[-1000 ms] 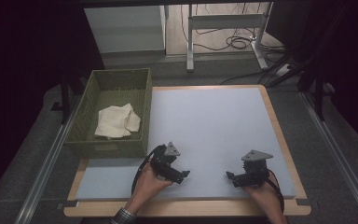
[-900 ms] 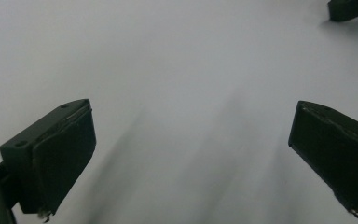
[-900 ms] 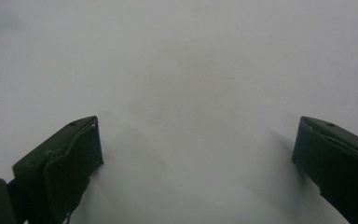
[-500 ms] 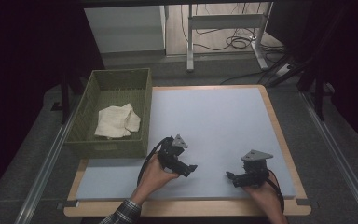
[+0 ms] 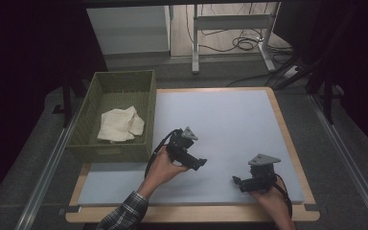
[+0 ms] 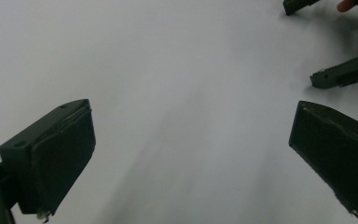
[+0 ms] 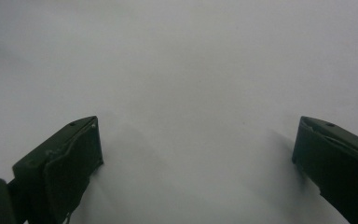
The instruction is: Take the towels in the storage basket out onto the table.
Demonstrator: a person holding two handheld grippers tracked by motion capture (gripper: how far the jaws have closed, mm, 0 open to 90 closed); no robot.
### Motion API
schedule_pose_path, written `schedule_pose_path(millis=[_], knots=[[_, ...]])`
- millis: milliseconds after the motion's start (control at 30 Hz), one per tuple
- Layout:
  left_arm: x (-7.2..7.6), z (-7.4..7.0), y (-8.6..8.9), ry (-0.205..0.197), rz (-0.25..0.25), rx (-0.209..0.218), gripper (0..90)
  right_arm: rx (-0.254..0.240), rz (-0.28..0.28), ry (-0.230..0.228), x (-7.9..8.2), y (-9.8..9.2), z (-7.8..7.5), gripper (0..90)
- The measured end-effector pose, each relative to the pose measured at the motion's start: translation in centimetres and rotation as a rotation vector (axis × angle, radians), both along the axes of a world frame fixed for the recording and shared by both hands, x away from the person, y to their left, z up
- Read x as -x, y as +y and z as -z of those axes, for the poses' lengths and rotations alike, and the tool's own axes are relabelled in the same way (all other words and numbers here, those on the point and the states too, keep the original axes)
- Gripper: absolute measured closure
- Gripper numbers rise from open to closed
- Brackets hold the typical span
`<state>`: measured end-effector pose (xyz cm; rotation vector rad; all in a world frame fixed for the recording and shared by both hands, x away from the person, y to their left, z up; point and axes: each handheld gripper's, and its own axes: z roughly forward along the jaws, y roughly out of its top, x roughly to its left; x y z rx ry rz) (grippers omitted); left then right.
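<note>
Near the table's front edge: left hand-held gripper [image 5: 197,164], jaws wide, empty, now lifted and advanced from its earlier resting spot, likely starting toward the cream cloth [image 5: 120,124], crumpled, soft, inside the green woven basket [image 5: 148,103]. Right hand-held gripper [image 5: 239,182]: spread, empty, resting on the smooth pale table [image 5: 230,120].

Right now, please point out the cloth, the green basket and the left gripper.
cloth [image 5: 120,124]: high view, middle of its folded surface.
green basket [image 5: 112,152]: high view, near wall.
left gripper [image 5: 202,163]: high view, between its open jaw tips.
</note>
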<state>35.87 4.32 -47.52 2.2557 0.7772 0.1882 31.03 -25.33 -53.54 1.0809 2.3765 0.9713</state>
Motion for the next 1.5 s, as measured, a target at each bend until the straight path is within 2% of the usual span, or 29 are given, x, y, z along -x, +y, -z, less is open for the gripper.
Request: schedule_pose_path(millis=[333,667,867,1067,1300,1500], knots=[[-1.9,-2.2,-0.2,-0.002,-0.017,-0.003,0.6,0.001,-0.002,-0.003,0.0,0.0,0.0,1.3],[-4.1,-4.6,0.5,-0.011,-0.072,-0.049,0.0,0.001,-0.001,-0.003,0.0,0.0,0.0,1.3],[-5.7,-5.7,2.3,0.010,-0.113,-0.036,0.0,0.001,-0.001,-0.003,0.0,0.0,0.0,1.3],[-7.4,-6.5,4.8,0.018,-0.172,-0.071,0.0,0.000,-0.002,-0.003,0.0,0.0,0.0,1.3],[-8.7,-7.5,7.8,0.011,-0.240,-0.058,0.0,0.001,-0.002,-0.003,0.0,0.0,0.0,1.3],[-9.5,-8.0,9.9,0.006,-0.279,-0.090,0.0,0.001,-0.002,-0.003,0.0,0.0,0.0,1.3]])
